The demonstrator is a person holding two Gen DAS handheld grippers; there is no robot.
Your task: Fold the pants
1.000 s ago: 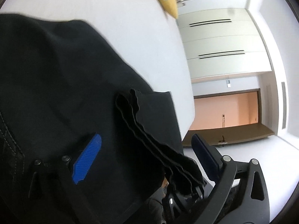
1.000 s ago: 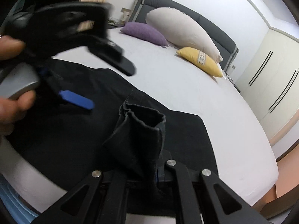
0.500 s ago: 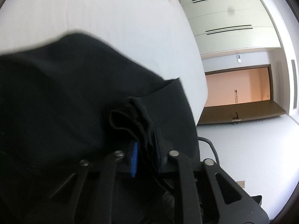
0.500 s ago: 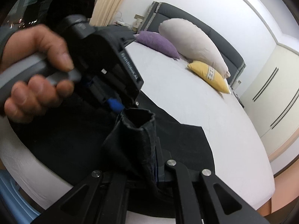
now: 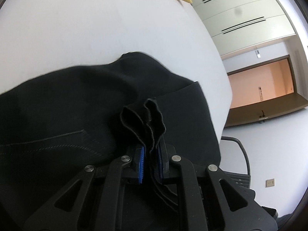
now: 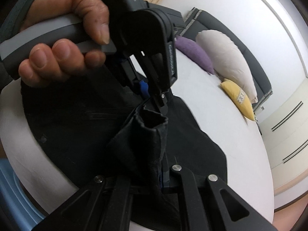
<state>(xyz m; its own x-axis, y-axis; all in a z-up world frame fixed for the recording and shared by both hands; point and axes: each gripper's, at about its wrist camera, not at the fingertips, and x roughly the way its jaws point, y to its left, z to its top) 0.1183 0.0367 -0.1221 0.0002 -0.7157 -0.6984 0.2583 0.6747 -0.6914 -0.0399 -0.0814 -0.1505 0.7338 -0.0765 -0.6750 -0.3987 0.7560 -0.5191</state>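
Black pants (image 5: 77, 104) lie on a white bed (image 5: 86, 23). My left gripper (image 5: 151, 159) is shut on a bunched edge of the pants, several folds pinched between its blue pads (image 5: 142, 158). My right gripper (image 6: 161, 171) is shut on another bunched edge of the pants (image 6: 146, 140), lifted off the bed. In the right wrist view the left gripper (image 6: 154, 96), held by a hand (image 6: 63, 44), sits just beyond the fabric my right gripper holds, touching the same bunch.
A purple pillow (image 6: 194, 53), a cream pillow (image 6: 225, 57) and a yellow pillow (image 6: 238, 98) lie at the headboard. White wardrobes (image 5: 240, 13) and an orange doorway (image 5: 259, 84) stand past the bed edge. A chair (image 5: 236, 154) is beside the bed.
My left gripper went from open to shut on the pants edge beside my right gripper. Both grippers have lifted the fabric; the pants have bunched up toward them.
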